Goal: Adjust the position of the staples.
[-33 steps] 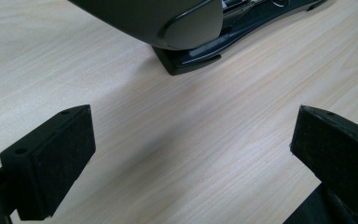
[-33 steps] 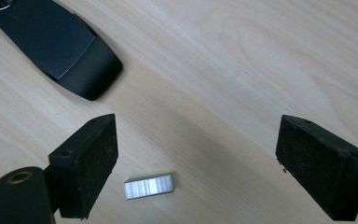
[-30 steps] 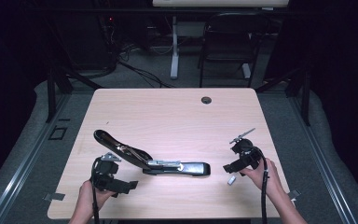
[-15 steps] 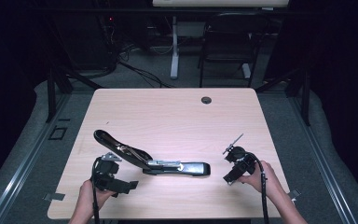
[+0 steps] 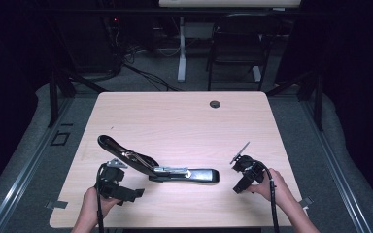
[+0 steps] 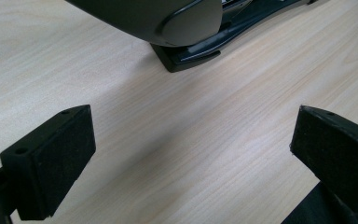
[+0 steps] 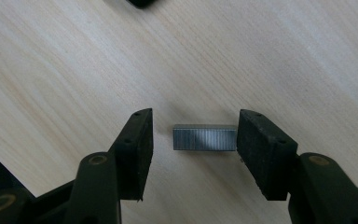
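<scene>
A black stapler (image 5: 184,174) lies across the near half of the table with its top arm (image 5: 121,151) swung up and back to the left. My left gripper (image 5: 128,194) rests just in front of that raised arm; its jaws stand wide open over bare wood (image 6: 193,135), with the stapler's end (image 6: 168,18) beyond them. My right gripper (image 5: 239,186) points down at the table right of the stapler. A short strip of staples (image 7: 204,137) lies flat between its jaws (image 7: 193,135), which have just been closing. The strip's right end meets one pad (image 7: 261,149); a gap stays at the other.
The light wood table (image 5: 184,121) has a round cable hole (image 5: 215,104) near its far edge. A chair (image 5: 238,39) and a desk leg (image 5: 181,53) stand on the floor beyond, with cables (image 5: 141,73) lying there.
My right gripper has shifted a little left and toward the near edge, tipping down to the table. The left gripper and the stapler have not moved.
</scene>
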